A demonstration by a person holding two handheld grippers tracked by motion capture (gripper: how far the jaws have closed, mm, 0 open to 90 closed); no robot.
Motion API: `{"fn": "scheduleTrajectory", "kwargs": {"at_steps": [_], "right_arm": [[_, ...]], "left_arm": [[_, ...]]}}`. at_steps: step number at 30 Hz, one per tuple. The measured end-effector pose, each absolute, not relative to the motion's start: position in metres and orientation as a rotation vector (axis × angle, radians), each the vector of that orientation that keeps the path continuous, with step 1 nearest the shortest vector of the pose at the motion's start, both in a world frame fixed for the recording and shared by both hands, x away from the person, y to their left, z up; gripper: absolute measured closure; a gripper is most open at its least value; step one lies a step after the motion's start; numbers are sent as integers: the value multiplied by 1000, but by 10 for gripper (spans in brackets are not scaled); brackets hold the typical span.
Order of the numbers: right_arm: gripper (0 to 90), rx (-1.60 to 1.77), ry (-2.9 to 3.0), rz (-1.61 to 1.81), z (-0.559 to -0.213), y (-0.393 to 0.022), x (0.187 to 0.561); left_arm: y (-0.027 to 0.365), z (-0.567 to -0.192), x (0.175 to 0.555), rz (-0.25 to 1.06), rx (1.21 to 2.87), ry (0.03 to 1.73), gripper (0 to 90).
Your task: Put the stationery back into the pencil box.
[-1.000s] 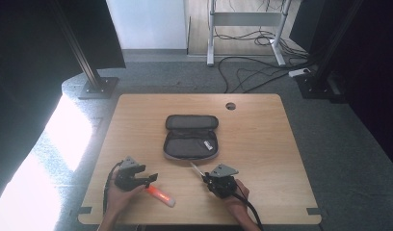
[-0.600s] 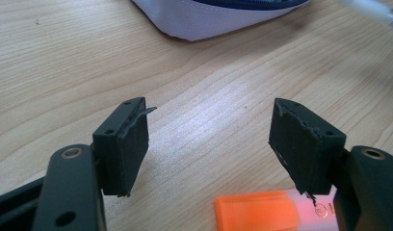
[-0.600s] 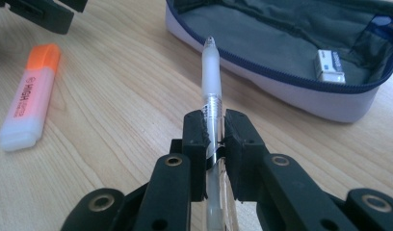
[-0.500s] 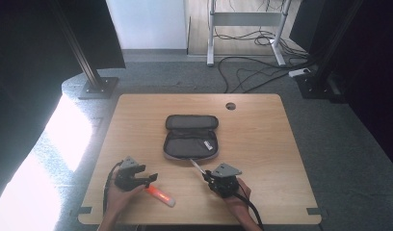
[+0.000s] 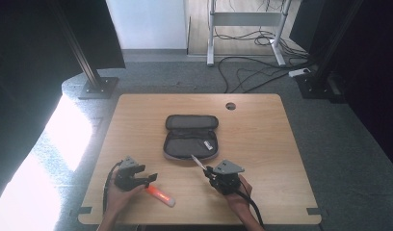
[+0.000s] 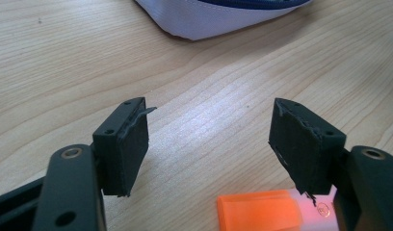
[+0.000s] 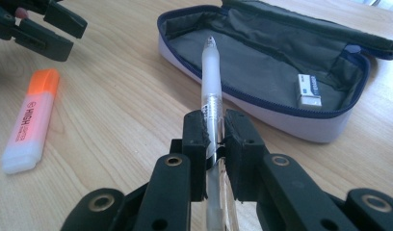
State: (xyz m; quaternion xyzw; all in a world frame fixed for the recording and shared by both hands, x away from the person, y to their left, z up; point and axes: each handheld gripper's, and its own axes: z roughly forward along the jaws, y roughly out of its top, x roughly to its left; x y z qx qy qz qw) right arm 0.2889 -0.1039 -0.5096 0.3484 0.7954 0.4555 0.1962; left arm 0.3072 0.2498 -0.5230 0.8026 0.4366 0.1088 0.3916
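A grey pencil case (image 5: 190, 136) lies unzipped and open at the middle of the wooden table (image 5: 267, 144). Its lining (image 7: 281, 72) holds a small white eraser (image 7: 308, 90). My right gripper (image 5: 210, 172) is shut on a white pen (image 7: 211, 82), whose tip points toward the case's near edge. An orange highlighter (image 5: 160, 195) lies flat on the table near the front edge. My left gripper (image 5: 149, 179) stands open just above the highlighter's orange cap (image 6: 262, 211), with nothing between its pads (image 6: 132, 144). The case's pale edge (image 6: 218, 14) lies ahead of it.
A round cable hole (image 5: 230, 106) sits near the table's far edge. Beyond the table are a black stand base (image 5: 98, 86), loose cables (image 5: 252, 72) and a metal frame (image 5: 242, 29) on the grey floor.
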Motion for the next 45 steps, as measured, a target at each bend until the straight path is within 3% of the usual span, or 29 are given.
{"fn": "scheduleTrajectory", "kwargs": {"at_steps": [22, 45], "right_arm": [[788, 986, 2187, 1298, -490, -104, 313], [788, 1003, 2219, 1284, -492, -96, 331]], "left_arm": [[253, -522, 307, 280, 2027, 1116, 306], [253, -523, 308, 273, 2034, 1118, 306]]}}
